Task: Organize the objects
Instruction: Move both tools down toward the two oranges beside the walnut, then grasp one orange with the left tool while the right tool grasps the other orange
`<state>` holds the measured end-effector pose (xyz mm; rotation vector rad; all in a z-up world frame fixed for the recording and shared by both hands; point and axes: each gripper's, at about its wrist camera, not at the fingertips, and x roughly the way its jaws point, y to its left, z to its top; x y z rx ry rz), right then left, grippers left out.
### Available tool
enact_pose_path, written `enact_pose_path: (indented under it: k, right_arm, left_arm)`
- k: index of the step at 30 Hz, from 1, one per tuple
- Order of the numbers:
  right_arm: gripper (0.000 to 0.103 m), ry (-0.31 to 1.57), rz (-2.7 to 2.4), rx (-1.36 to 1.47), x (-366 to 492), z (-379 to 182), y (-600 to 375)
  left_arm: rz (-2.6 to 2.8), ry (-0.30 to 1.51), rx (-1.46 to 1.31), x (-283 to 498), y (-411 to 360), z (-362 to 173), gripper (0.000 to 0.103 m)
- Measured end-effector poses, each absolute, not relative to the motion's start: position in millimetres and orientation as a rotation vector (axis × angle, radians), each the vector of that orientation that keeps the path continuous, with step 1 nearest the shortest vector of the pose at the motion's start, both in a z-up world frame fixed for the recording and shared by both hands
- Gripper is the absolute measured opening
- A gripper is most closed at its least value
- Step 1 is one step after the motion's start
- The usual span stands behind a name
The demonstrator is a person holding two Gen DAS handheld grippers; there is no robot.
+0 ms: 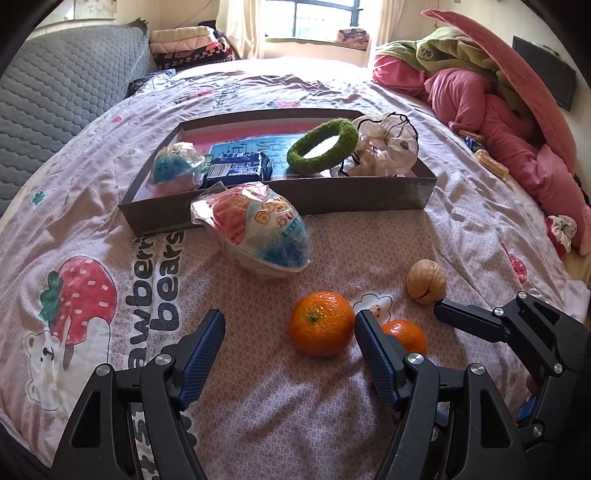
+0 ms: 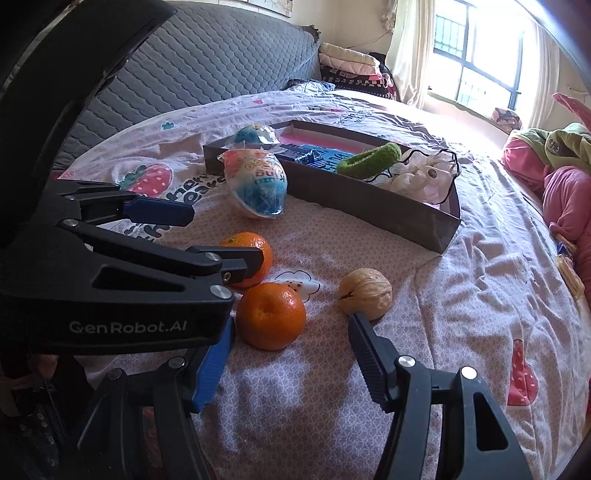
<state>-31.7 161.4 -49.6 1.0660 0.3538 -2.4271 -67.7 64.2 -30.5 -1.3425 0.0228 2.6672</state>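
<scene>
Left wrist view: we see our left gripper (image 1: 290,328) spread wide, empty, above the bedsheet (image 1: 258,406).
Right gripper (image 2: 290,334): we hold it about half open, nothing between the fingers.
Oranges: the larger orange (image 1: 320,323) lies just beside our left gripper's right finger; the smaller orange (image 1: 408,334) sits behind that finger.
Walnut (image 2: 365,293): near our right gripper's right fingertip.
Wrapped egg toy (image 1: 255,230): leaning at the box's front wall.
Box (image 1: 369,192): holds a green ring (image 1: 323,149), scrunchie (image 1: 388,144), dark packet (image 1: 236,170), second wrapped toy (image 1: 175,168).

Grey quilted sofa (image 1: 55,85), pink bedding heap (image 1: 491,122), bright window (image 1: 325,18).
</scene>
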Motion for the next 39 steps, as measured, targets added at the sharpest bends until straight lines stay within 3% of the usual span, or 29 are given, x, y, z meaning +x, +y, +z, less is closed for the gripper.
enact_pose_path:
  k: [10, 15, 30, 39]
  right_arm:
    - [0.051, 0.350, -2.408, 1.063, -33.8, -53.8, 156.0]
    - [0.039, 0.360, -2.388, 1.051, -30.9, -52.5, 154.1]
    - [0.039, 0.321, -2.401, 1.062, -32.2, -46.8, 167.7]
    - [0.039, 0.289, -2.400, 1.085, -35.5, -47.3, 173.8]
  left_arm:
    - [2.659, 0.009, -1.342, -69.3, 63.7, -32.0, 0.074]
    - [2.659, 0.004, -1.342, -70.4, 63.8, -32.8, 0.074]
    - [2.617, -0.010, -1.352, -74.9, 66.9, -39.0, 0.074]
    - [2.573, 0.016, -1.370, -75.9, 77.3, -46.6, 0.052]
